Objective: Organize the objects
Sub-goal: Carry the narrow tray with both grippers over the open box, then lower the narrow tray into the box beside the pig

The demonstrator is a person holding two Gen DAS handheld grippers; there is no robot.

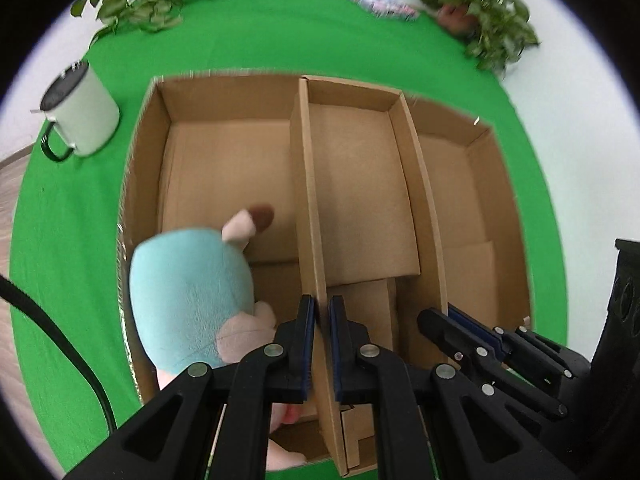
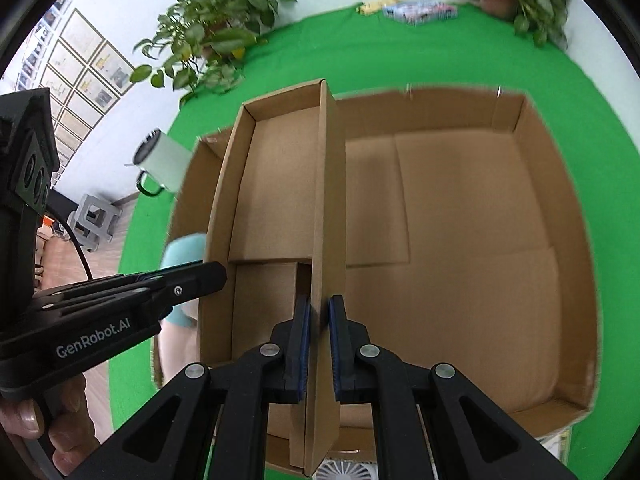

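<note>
Nearest in both wrist views, the long walls of a narrow cardboard tray insert (image 1: 360, 184) are clamped. The left gripper (image 1: 322, 344) is clenched on the tray's left wall, and the right gripper (image 2: 319, 344) is clenched on its right wall, each wall pinched thin between blue-padded fingers (image 1: 307, 340). The tray is held inside the large open cardboard box (image 2: 460, 240), roughly mid-width, with its far end raised above the box's back rim in the right wrist view.

The tray is judged light and fairly stiff along its length, but its thin walls would crease or bow under a hard squeeze or a twist between the two hands. The hold is best kept on the wall tops near the close end, with both sides level.

Left of the tray, inside the box, a teal plush toy (image 1: 192, 300) lies against the box's left wall, soft and easily pushed aside. Right of the tray the box floor is bare, with the most open room. Whether the tray's bottom touches the box floor cannot be told.

Further out, an enamel mug (image 1: 80, 116) stands on the green-covered bench (image 1: 248, 32) beyond the box's left corner. Potted plants (image 2: 212, 36) and some packets (image 2: 420, 10) sit at the far edge.
</note>
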